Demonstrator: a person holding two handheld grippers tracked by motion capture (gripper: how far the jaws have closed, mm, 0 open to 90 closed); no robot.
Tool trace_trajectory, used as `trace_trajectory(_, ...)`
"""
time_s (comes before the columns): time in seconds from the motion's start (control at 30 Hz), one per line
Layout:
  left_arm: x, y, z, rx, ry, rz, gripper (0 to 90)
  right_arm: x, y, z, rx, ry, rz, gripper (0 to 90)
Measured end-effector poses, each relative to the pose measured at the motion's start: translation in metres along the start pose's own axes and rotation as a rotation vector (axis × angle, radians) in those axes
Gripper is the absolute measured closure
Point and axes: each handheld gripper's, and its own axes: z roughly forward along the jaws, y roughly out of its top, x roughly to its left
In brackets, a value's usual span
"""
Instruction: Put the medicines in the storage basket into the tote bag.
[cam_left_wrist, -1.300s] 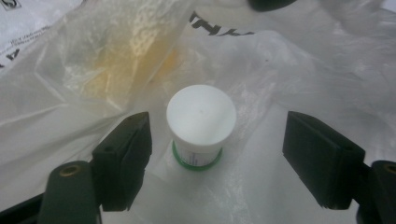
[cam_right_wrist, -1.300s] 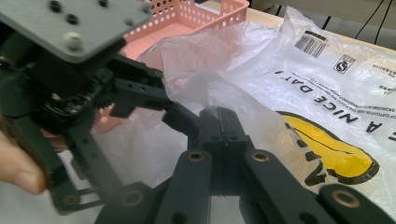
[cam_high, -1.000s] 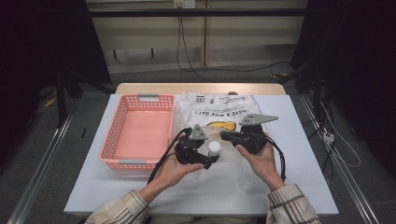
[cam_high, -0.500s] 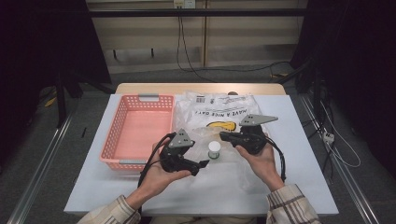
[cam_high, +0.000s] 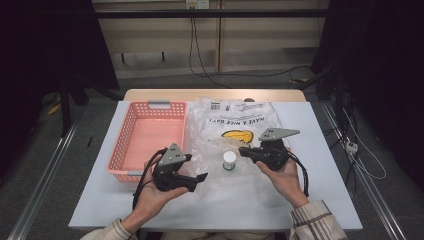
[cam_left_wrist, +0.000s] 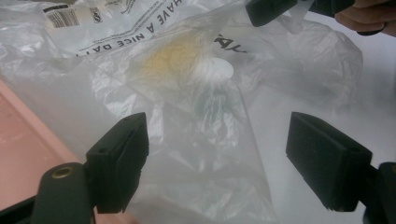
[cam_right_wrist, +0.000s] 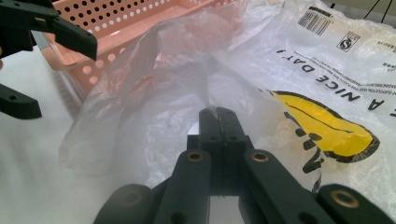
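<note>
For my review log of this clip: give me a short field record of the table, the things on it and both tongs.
surface: white table
basket: pink, holed sides, left part of the table, nothing visible inside
bag: clear plastic bag with a yellow print, lying right of the basket
bottle: small white-capped bottle, seen through the bag's plastic
left tongs: jaws wide apart, nothing gripped, aimed at the bag
right tongs: jaws closed, pinching a fold of the bag

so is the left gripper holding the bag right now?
No. In the left gripper view the left gripper stands wide open, its jaws clear of the plastic bag.
</note>
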Motion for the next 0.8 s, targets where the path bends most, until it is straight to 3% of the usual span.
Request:
trace_trajectory(0.2,-0.003,-0.013,-0.013,0.011,0.008,0.000,21.1,0.002,-0.007,0.000,0.021,0.000,-0.002,90.0)
trace_trajectory(0.3,-0.005,-0.022,-0.016,-0.010,0.007,-0.006,21.8,0.003,-0.012,0.002,0.042,0.009,0.000,90.0)
trace_trajectory(0.4,-0.011,-0.023,-0.020,-0.006,0.000,0.000,21.9,0.005,-0.016,0.003,0.060,0.023,-0.005,90.0)
trace_trajectory(0.57,-0.022,-0.028,-0.021,0.003,-0.028,0.024,21.3,0.007,-0.019,-0.007,0.043,-0.004,0.011,67.7)
trace_trajectory(0.8,-0.023,-0.043,-0.016,0.068,-0.038,-0.009,21.0,0.006,-0.029,-0.030,-0.016,-0.026,0.052,46.5)
